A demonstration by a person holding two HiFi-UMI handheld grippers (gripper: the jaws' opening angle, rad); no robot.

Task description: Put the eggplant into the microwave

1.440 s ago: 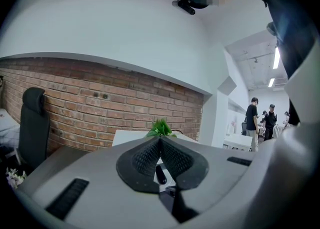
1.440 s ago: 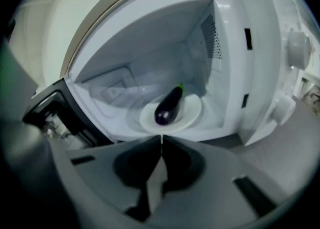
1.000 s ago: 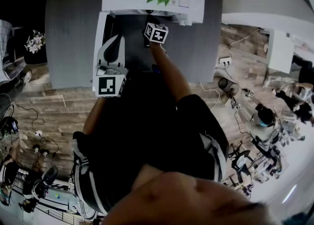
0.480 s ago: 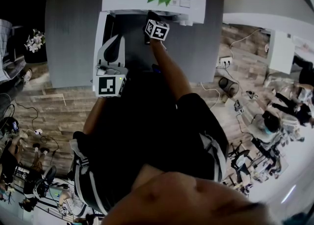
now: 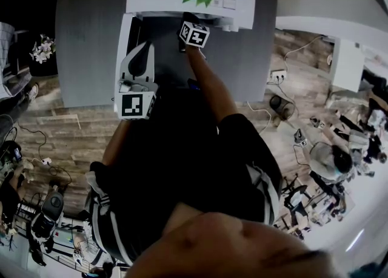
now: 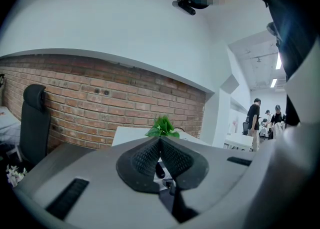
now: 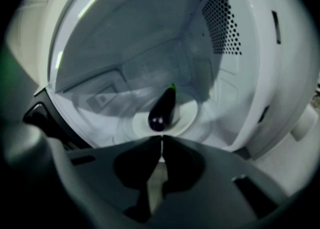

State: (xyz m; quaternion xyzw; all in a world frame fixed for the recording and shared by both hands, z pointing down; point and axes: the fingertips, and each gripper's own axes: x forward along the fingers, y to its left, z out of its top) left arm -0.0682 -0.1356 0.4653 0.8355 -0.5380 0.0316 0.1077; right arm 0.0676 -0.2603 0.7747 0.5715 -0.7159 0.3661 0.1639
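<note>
Lying on the plate (image 7: 189,115) inside the microwave (image 7: 240,73), eggplant (image 7: 162,109) sits at 12 o'clock just past our R gripper (image 7: 161,143), jaws pressed together, empty. L gripper (image 6: 160,140) also closed on nothing; we'd draw R straight back, w/o clipping microwave.

A brick wall (image 6: 90,105) stands behind the gray counter (image 5: 91,46). The floor (image 5: 57,143) is wood, and strip lights (image 6: 278,61) glow overhead.
</note>
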